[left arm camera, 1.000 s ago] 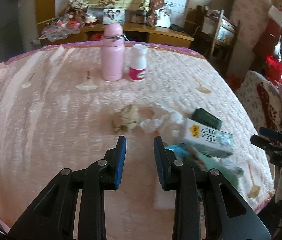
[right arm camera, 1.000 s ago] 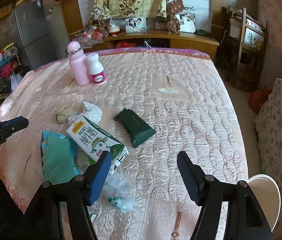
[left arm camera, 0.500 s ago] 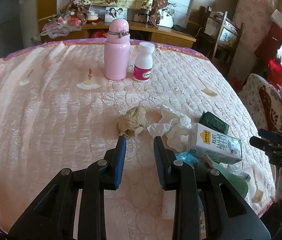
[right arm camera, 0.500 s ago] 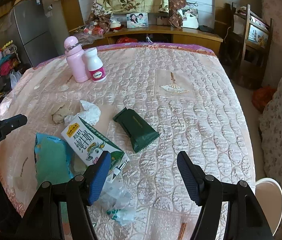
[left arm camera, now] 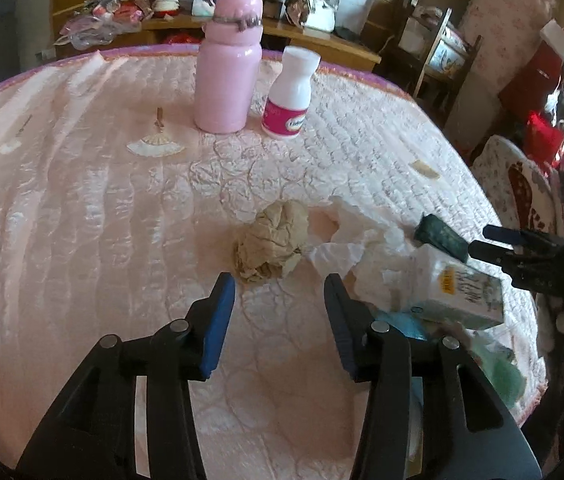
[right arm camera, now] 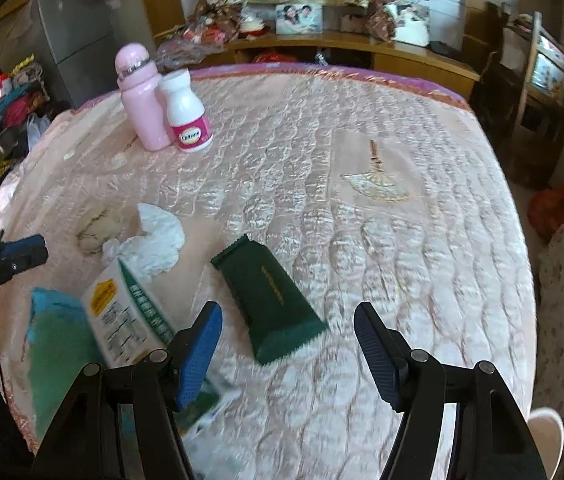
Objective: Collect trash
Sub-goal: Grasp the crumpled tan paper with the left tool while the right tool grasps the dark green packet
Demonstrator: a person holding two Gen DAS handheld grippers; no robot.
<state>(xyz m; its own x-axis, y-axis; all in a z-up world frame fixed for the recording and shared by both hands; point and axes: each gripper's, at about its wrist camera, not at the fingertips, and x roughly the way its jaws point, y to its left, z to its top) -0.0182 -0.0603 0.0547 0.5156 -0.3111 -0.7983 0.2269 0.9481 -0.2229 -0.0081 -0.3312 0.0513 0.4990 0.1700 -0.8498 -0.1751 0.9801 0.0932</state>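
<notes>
Left wrist view: your left gripper has spread its jaws wide and closed in on the crumpled tan paper ball, ready to grab. Right wrist view: your right gripper hovers wide over the dark green foil wrapper.

We hold our left gripper with jaws parted; our right gripper is spread wider, both angled downward.
</notes>
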